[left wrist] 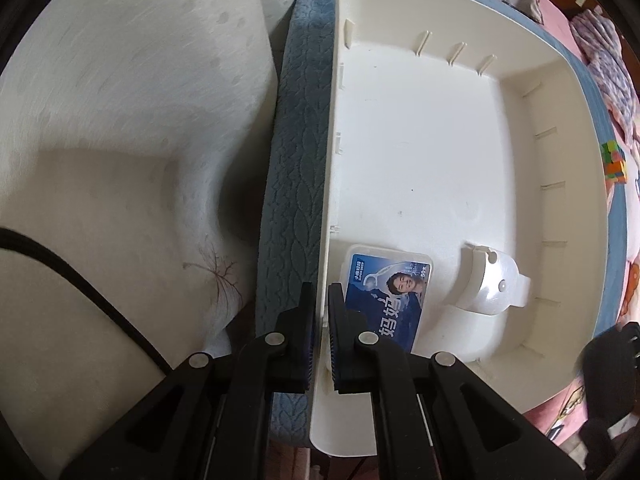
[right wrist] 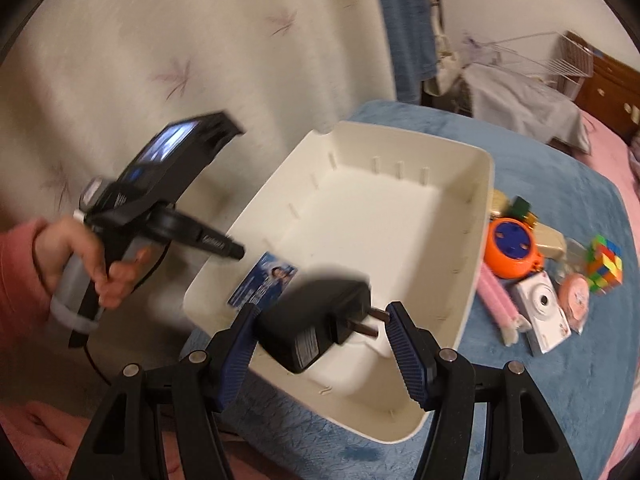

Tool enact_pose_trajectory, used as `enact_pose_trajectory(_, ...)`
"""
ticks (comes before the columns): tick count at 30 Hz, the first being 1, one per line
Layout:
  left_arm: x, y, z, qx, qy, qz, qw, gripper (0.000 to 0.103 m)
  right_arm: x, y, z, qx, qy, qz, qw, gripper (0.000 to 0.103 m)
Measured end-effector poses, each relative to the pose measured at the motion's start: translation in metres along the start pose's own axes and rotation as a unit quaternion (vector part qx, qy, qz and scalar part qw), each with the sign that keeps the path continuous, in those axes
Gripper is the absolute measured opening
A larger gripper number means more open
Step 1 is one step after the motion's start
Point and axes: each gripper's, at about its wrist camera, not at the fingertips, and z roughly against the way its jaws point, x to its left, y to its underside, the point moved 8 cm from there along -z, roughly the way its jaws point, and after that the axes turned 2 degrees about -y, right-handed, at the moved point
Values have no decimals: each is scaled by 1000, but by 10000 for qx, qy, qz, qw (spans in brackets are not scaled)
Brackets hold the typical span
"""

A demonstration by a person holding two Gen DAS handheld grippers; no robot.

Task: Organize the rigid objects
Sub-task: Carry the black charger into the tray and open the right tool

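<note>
The task is judged to be at an early stage: only one item, a blue floss box (left wrist: 382, 296), is seen lying in the white bin (right wrist: 400, 216), at the bin's near-left corner, while a moulded white fitting (left wrist: 486, 284) beside it appears to be part of the bin itself. A second item, a black adapter (right wrist: 316, 322), is shown between the spread fingers of the right gripper (right wrist: 320, 344), above the bin's near wall. Its body is set against the left finger at about 9 o'clock, and its prongs point toward the right finger at 3 o'clock; whether the right finger is touched cannot be told because of motion blur, so the adapter may be held loosely or may just be dropping free. Still to be sorted are the things lying outside the bin on the blue blanket (right wrist: 552, 184), at 3 o'clock from it: an orange toy (right wrist: 514, 254), a cube (right wrist: 604, 264), a white camera (right wrist: 542, 312), a pink roll (right wrist: 498, 304) and a pink round case (right wrist: 574, 298). The left gripper (left wrist: 319, 340) is closed on the bin's left wall (left wrist: 334, 140), one finger outside and one inside, so the bin is steadied; the floss box lies just beside its inner finger, toward 1 o'clock. In the right view that gripper is seen held by the left hand (right wrist: 80, 264) at the bin's 9 o'clock.
</note>
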Motion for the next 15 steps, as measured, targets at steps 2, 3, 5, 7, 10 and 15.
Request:
enact_pose_trajectory(2, -7, 2, -1, -25, -27, -31, 10000, 5, 5, 1, -7, 84, -28, 121, 9999, 65)
enact_pose_trajectory(3, -9, 2, -1, -41, -38, -37, 10000, 5, 7, 2, -10, 128, -40, 170, 9998, 65)
enact_pose_trajectory(5, -12, 4, -2, -60, -59, -42, 10000, 5, 9, 4, -12, 205, -62, 238, 9995, 65)
enact_pose_trajectory(7, -13, 5, 0, -79, -81, -53, 9999, 4, 7, 5, -13, 217, -107, 220, 9995, 65)
enact_pose_trajectory(10, -15, 14, 2, -106, -94, -58, 9999, 4, 1, 2, -7, 105, -176, 124, 9997, 65)
enact_pose_trajectory(15, -17, 17, 1, -137, -97, -79, 9998, 4, -20, -3, 3, -57, -117, -138, 9998, 66)
